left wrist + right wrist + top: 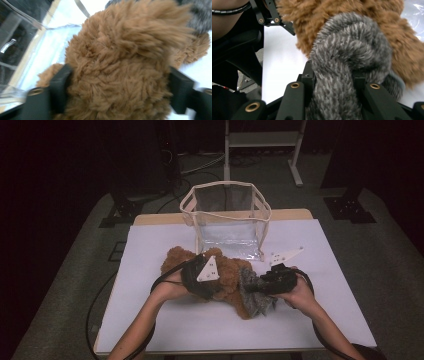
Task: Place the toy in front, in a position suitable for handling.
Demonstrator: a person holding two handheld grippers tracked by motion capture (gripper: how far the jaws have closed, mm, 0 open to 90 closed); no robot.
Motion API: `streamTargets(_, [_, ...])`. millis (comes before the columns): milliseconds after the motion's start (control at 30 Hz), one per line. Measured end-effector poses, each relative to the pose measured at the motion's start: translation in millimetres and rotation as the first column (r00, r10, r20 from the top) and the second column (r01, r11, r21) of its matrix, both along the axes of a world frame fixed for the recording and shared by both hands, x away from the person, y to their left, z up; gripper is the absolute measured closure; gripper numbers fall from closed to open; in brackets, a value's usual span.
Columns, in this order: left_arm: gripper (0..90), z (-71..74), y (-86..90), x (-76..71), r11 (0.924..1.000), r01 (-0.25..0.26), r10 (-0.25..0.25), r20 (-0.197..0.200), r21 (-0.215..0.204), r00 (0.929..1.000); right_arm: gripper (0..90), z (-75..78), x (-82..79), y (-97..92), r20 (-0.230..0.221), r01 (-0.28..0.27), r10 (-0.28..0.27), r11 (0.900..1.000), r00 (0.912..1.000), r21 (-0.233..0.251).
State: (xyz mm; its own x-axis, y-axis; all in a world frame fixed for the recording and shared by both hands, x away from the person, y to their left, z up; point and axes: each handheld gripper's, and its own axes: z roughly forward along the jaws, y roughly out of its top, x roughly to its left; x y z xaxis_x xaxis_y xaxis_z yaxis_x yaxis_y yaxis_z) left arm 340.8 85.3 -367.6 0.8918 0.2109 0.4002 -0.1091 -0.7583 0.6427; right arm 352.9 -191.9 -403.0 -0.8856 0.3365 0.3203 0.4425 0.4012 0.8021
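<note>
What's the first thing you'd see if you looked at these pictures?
A fluffy brown teddy toy lying in the middle of the white table, with a grey fuzzy scarf on it. Two hands squeeze it with black tools: the left gripper has its jaws on the brown fur, and the right gripper pinches the grey scarf. Just behind the toy stands a see-through bag with a cream rim, open at the top.

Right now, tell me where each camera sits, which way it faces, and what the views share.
High view: above the person's side, looking forward and down on the table; both forearms, left gripper, right gripper.
Left gripper view: rides the left gripper, facing the brown plush toy between its jaws.
Right gripper view: rides the right gripper, facing the grey scarf in its jaws.
Shared: all show the toy.
</note>
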Motion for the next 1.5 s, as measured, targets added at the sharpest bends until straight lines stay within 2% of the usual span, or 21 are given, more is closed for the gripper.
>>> streamTargets(100, [36.8, 7.3, 1.5, -0.7, 0.9995, 0.01, -0.011, -0.015, -0.031, 0.9998, 65.1, 3.9, 2.8, 4.4, 0.006, -0.003, 0.003, 1.0, 1.0, 0.006])
streamTargets(267, [41.4, 19.7, -1.4, -5.4, 0.9935, 0.06, -0.067, -0.066, -0.096, 0.9956, 65.2, 22.3, -5.9, -3.3, 0.043, -0.004, 0.003, 0.9998, 0.9991, 0.022])
streamTargets(367, [42.1, 27.7, -11.1, -12.7, 0.9868, 0.116, -0.127, -0.094, -0.113, 0.9874, 65.3, 35.1, -17.2, -9.6, 0.079, -0.008, 0.008, 0.9999, 0.9968, 0.008])
streamTargets(433, [42.0, 31.3, -19.1, -16.7, 0.9822, 0.149, -0.16, -0.099, -0.114, 0.9822, 65.3, 43.4, -26.5, -15.9, 0.104, -0.009, 0.009, 1.0, 0.9946, 0.0])
streamTargets(500, [41.4, 31.6, -27.7, -16.6, 0.9814, 0.167, -0.176, -0.104, -0.095, 0.9789, 65.3, 47.6, -33.7, -25.6, 0.123, 0.002, -0.001, 0.9999, 0.9924, -0.015])
streamTargets(600, [36.2, 27.2, -36.6, -12.2, 0.9845, 0.162, -0.169, -0.106, -0.066, 0.98, 65.2, 39.7, -31.1, -33.0, 0.098, 0.031, -0.03, 0.9995, 0.9948, -0.008])
streamTargets(633, [32.2, 25.3, -37.2, -9.4, 0.9852, 0.16, -0.166, -0.1, -0.062, 0.9811, 65.2, 34.5, -28.7, -34.9, 0.083, 0.041, -0.041, 0.9992, 0.9957, 0.002])
streamTargets(700, [22.9, 22.8, -34.3, -5.1, 0.9877, 0.145, -0.151, -0.116, -0.058, 0.9817, 65.2, 23.7, -22.7, -39.7, 0.053, 0.061, -0.063, 0.9977, 0.9966, 0.03])
streamTargets(800, [8.9, 17.8, -27.3, -3.2, 0.9927, 0.121, -0.121, -0.118, -0.007, 0.9856, 65.2, 15.0, -17.1, -43.2, 0.029, 0.072, -0.074, 0.9963, 0.9969, 0.046])
streamTargets(933, [1.9, 7.0, -27.0, -4.6, 0.9926, 0.12, -0.117, -0.096, 0.02, 0.9885, 65.1, 10.5, -12.9, -44.8, 0.018, 0.074, -0.075, 0.9959, 0.997, 0.051])
streamTargets(1067, [0.0, 2.2, -44.3, -4.0, 0.9901, 0.128, -0.124, -0.062, 0.059, 0.9903, 65.2, 6.8, -9.9, -43.1, 0.01, 0.079, -0.08, 0.9953, 0.9967, 0.055])
streamTargets(1100, [1.3, 2.8, -48.5, -4.3, 0.9886, 0.126, -0.121, -0.059, 0.083, 0.9909, 65.3, 6.3, -9.7, -42.4, 0.007, 0.08, -0.08, 0.9953, 0.9968, 0.056])
streamTargets(1133, [8.6, 3.9, -51.7, -4.8, 0.9889, 0.116, -0.112, -0.047, 0.093, 0.9926, 65.5, 5.9, -9.5, -41.4, 0.008, 0.08, -0.08, 0.9954, 0.9968, 0.053])
streamTargets(1200, [21.3, 7.8, -53.4, -5.7, 0.9882, 0.125, -0.121, -0.041, 0.089, 0.9918, 66.2, 6.7, -9.5, -41.5, 0.019, 0.095, -0.095, 0.9948, 0.9953, 0.037])
streamTargets(1233, [25.7, 11.1, -52.1, -5.5, 0.9887, 0.131, -0.127, -0.05, 0.073, 0.9906, 66.6, 8.1, -9.6, -43.0, 0.013, 0.094, -0.095, 0.9945, 0.9954, 0.047])
streamTargets(1333, [32.0, 21.7, -46.7, -7.1, 0.9862, 0.166, -0.164, -0.101, 0.005, 0.9812, 67.1, 19.4, -15.4, -46.8, 0.033, 0.076, -0.078, 0.995, 0.9964, 0.065])
streamTargets(1400, [33.0, 29.3, -44.9, -10.8, 0.9811, 0.191, -0.193, -0.129, -0.027, 0.9726, 67.2, 33.4, -23.0, -47.9, 0.068, 0.052, -0.057, 0.9967, 0.9961, 0.063])
streamTargets(1433, [33.0, 33.8, -43.9, -13.2, 0.9768, 0.208, -0.213, -0.15, -0.053, 0.9654, 67.3, 38.6, -26.3, -48.0, 0.085, 0.047, -0.052, 0.9972, 0.995, 0.058])
streamTargets(1500, [32.7, 35.6, -44.1, -13.1, 0.9755, 0.211, -0.219, -0.173, -0.063, 0.9604, 67.6, 48.5, -32.9, -50.0, 0.107, 0.032, -0.039, 0.9974, 0.9935, 0.064])
